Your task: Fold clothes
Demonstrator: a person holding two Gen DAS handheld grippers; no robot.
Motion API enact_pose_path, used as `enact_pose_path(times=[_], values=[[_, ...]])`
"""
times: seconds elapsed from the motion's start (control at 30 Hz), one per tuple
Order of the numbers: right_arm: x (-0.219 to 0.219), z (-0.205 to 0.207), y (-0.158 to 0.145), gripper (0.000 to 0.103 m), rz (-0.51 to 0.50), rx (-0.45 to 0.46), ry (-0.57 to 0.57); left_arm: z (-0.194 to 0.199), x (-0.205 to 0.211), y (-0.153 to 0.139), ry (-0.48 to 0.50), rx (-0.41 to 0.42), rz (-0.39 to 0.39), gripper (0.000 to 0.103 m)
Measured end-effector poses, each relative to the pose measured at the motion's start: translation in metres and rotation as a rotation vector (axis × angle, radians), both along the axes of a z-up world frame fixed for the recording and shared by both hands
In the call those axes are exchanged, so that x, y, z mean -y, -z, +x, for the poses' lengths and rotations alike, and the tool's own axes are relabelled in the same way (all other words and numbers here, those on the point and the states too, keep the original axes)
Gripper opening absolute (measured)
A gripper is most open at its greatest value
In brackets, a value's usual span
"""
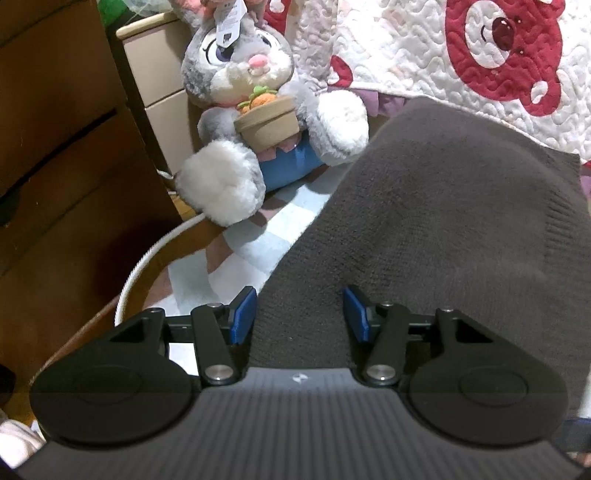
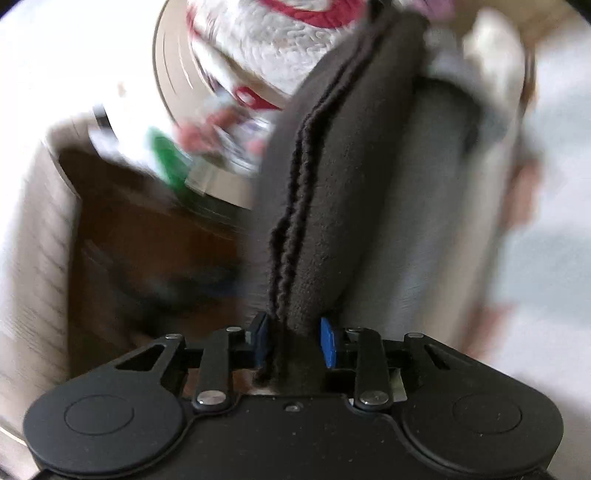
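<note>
We are seeing soft, even indoor light in the left wrist view, with sharp focus at the centre and slight smearing at the plush rabbit (image 1: 255,122). We are noting fisheye bending along the edges. In the right wrist view, heavy motion blur is streaking the background, and white areas at both sides are washing out.

No words or numbers can be read in either view. A white hang tag (image 1: 229,22) clipped at the head of the plush rabbit (image 1: 251,122) carries dark print and a dark square patch, too small and blurred to make out. The body of the left tool (image 1: 300,317) bears a small pale emblem (image 1: 297,377), a mark without letters, and the right wrist view is too smeared to show any writing.
</note>
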State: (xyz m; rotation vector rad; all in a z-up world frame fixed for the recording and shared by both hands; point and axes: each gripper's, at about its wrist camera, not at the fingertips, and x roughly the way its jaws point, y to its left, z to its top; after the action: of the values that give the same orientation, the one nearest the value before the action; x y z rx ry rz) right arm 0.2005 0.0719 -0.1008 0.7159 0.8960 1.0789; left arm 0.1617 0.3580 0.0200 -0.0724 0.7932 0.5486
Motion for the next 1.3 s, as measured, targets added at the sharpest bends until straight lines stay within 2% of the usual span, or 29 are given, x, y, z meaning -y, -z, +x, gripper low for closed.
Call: enact_pose_path(times=[0.03, 0.1, 0.17, 0.2, 0.23, 0.33, 0.4, 0.47, 0.53, 0.63, 0.67, 0.73, 0.8, 0.87, 1.0, 1.13, 1.2, 1.3], values=[[0.007, -0.004, -0.001, 0.038, -0.031, 0.069, 0.003, -0.001, 0.002, 0.000, -0.002, 0.000, -0.005, 0.052], [0.026, -0.010, -0.003, 0.041, -0.016, 0.092, 0.006, -0.006, 0.011, -0.002, -0.004, -0.001, 0.038, 0.057], [0.044, -0.019, -0.010, 0.046, -0.082, 0.166, 0.008, -0.010, 0.022, -0.005, -0.012, -0.012, 0.095, 0.061], [0.053, -0.023, -0.013, 0.054, -0.121, 0.217, 0.011, -0.013, 0.030, -0.008, -0.026, -0.017, 0.108, 0.062], [0.062, -0.029, -0.016, 0.057, -0.169, 0.277, 0.016, -0.017, 0.036, -0.011, -0.039, -0.010, 0.109, 0.063], [0.094, -0.036, -0.025, 0.058, -0.297, 0.420, 0.011, -0.036, 0.066, -0.019, -0.078, 0.013, 0.085, 0.070], [0.107, -0.037, -0.030, 0.058, -0.364, 0.468, 0.015, -0.055, 0.094, -0.019, -0.075, 0.013, 0.053, 0.084], [0.125, -0.037, -0.034, 0.058, -0.423, 0.495, 0.004, -0.073, 0.115, -0.015, -0.024, -0.040, 0.029, 0.086], [0.139, -0.037, -0.039, 0.058, -0.486, 0.545, 0.002, -0.086, 0.143, -0.011, -0.008, -0.086, 0.070, 0.087], [0.171, -0.042, -0.044, 0.059, -0.508, 0.566, 0.023, -0.098, 0.183, -0.005, -0.060, -0.118, 0.128, 0.094], [0.183, -0.045, -0.046, 0.059, -0.486, 0.560, 0.034, -0.101, 0.198, -0.002, -0.078, -0.130, 0.141, 0.095], [0.200, -0.049, -0.050, 0.066, -0.455, 0.558, 0.050, -0.105, 0.229, 0.002, -0.075, -0.139, 0.150, 0.095], [0.210, -0.053, -0.054, 0.068, -0.473, 0.561, 0.070, -0.109, 0.260, 0.007, -0.058, -0.131, 0.157, 0.096], [0.216, -0.056, -0.058, 0.068, -0.515, 0.560, 0.094, -0.106, 0.291, 0.009, -0.033, -0.118, 0.164, 0.102], [0.230, -0.063, -0.064, 0.068, -0.531, 0.515, 0.104, -0.111, 0.348, 0.018, 0.075, -0.115, 0.177, 0.103], [0.253, -0.088, -0.076, 0.071, -0.567, 0.588, 0.075, -0.116, 0.386, 0.023, 0.163, -0.138, 0.190, 0.103], [0.267, -0.097, -0.079, 0.071, -0.541, 0.598, 0.076, -0.115, 0.399, 0.020, 0.158, -0.115, 0.177, 0.103], [0.287, -0.100, -0.081, 0.072, -0.469, 0.601, 0.091, -0.115, 0.417, 0.015, 0.139, -0.081, 0.201, 0.103]])
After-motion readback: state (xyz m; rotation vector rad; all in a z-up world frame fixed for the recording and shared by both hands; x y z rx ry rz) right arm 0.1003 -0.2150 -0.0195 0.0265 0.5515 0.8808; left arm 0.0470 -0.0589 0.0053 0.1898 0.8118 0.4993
